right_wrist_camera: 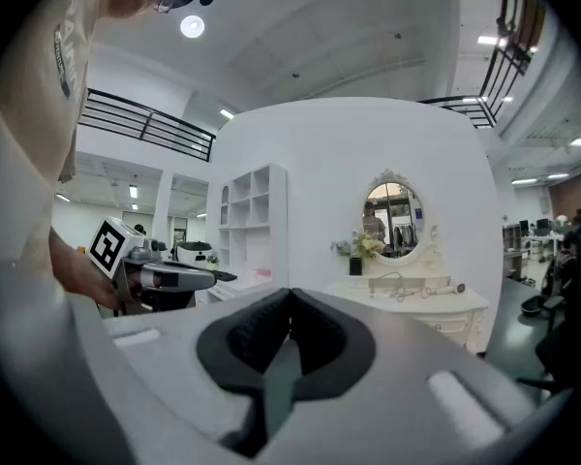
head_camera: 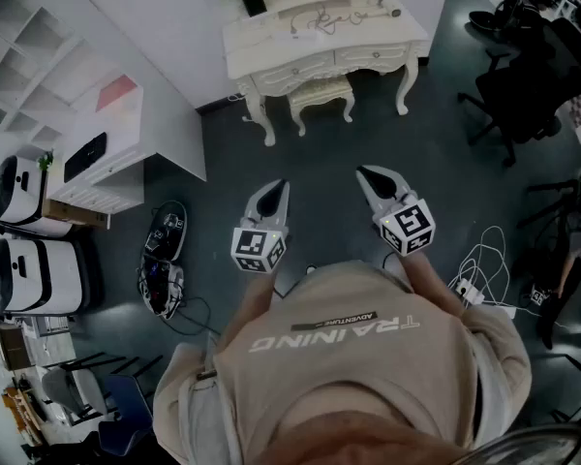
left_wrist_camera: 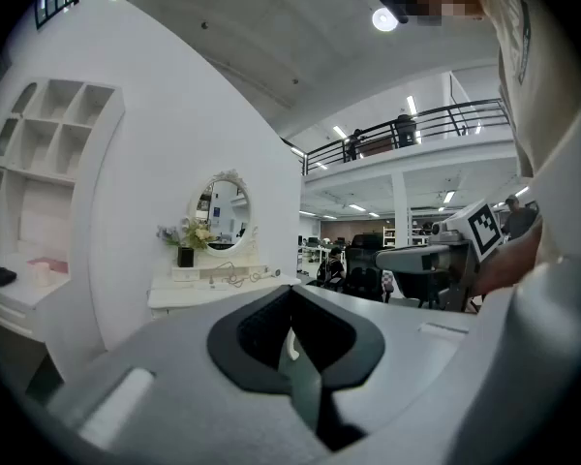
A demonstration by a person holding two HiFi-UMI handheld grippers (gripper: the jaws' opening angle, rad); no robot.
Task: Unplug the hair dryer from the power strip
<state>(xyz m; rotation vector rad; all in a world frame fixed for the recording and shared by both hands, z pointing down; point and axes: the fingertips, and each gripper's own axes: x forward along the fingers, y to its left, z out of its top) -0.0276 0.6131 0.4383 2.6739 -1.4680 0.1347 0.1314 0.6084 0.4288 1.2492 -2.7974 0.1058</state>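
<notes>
hair dryer tiny, cord unclear

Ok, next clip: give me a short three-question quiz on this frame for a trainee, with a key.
1. True or false: the left gripper is shut on a plug.
2. What stands tucked under the dressing table? A) a stool B) a bin C) a suitcase
3. Fill in: the right gripper has its jaws ____, with nothing between them.
Key: 1 false, its jaws are together and hold nothing; 2 A; 3 together.
</notes>
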